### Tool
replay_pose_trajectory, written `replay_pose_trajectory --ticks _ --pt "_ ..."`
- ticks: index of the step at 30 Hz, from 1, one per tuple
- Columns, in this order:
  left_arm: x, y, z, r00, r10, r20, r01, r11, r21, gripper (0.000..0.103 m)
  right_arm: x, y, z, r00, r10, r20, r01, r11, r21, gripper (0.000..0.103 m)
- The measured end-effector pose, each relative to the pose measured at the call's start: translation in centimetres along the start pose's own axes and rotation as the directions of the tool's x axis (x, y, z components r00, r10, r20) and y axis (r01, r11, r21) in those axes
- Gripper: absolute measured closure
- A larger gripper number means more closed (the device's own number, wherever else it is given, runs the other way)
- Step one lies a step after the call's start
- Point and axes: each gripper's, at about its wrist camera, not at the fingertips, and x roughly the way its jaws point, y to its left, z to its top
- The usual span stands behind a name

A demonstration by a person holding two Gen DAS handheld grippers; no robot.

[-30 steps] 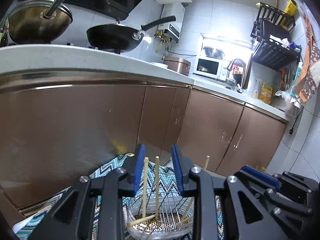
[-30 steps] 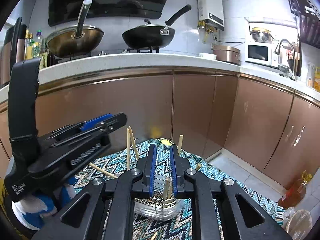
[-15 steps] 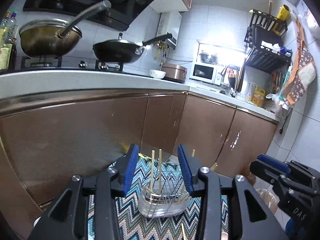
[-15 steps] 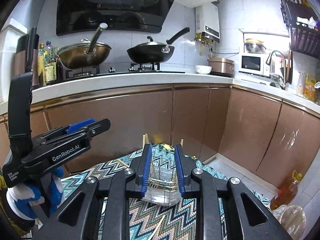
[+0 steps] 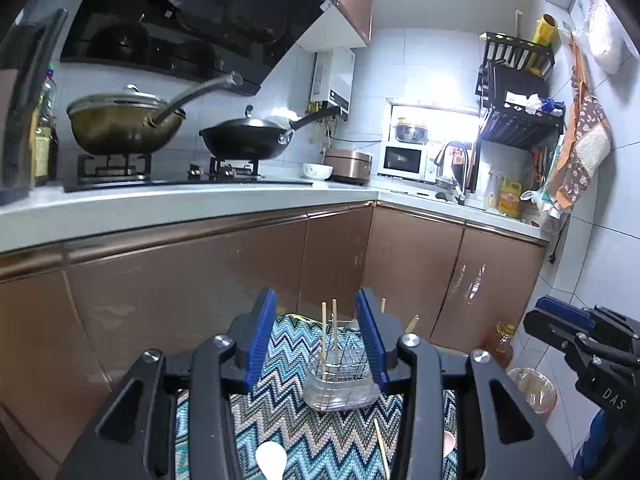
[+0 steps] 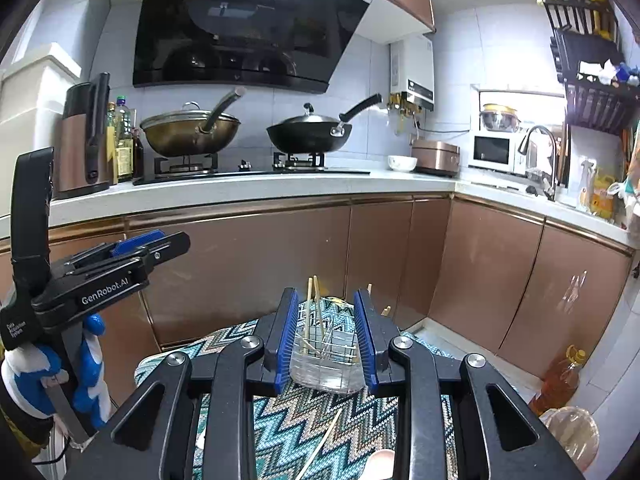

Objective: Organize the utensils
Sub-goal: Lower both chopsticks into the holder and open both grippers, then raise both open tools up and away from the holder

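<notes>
Holder (image 5: 340, 376): clear plastic on zigzag mat (image 5: 320, 440), chopsticks (image 5: 329, 328) upright inside | loose chopstick (image 5: 381, 448), spoon (image 5: 271, 458) just before holder | light, stiff, slippery; pinch mid-shaft | left gripper (image 5: 316, 340), right gripper (image 6: 326, 336): wide apart, empty

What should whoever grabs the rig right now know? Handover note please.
Left gripper: open, empty, raised above the mat.
Right gripper: open, empty, also raised.
Clear utensil holder stands on the zigzag mat; several chopsticks already stand in it.
Left to do: one loose chopstick lies on the mat in front of the holder, and a white spoon lies nearer the camera. Both need picking up and putting in the holder.
</notes>
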Motion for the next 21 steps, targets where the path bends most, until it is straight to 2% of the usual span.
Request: replay_pose_trajectory --ticks 8,15,21 --pt "-4.6 0.8 0.3 1.0 0.013 0.01 -0.013 1.0 0.001 0.054 -4.8 1.7 -0.3 0.998 -0.024 0.049 0.024 1.0 -0.012 0.049" --pt "-8.1 2.4 0.7 1.0 0.016 0.006 -0.016 1.0 0.019 0.046 -7.6 2.7 -0.7 0.997 -0.033 0.075 0.035 0.999 -0.015 0.032" --pt "-9.2 4.8 0.1 0.999 0.034 -0.01 -0.034 0.999 0.016 0.044 -8.8 3.6 -1.5 0.993 -0.058 0.101 0.06 0.998 -0.013 0.007"
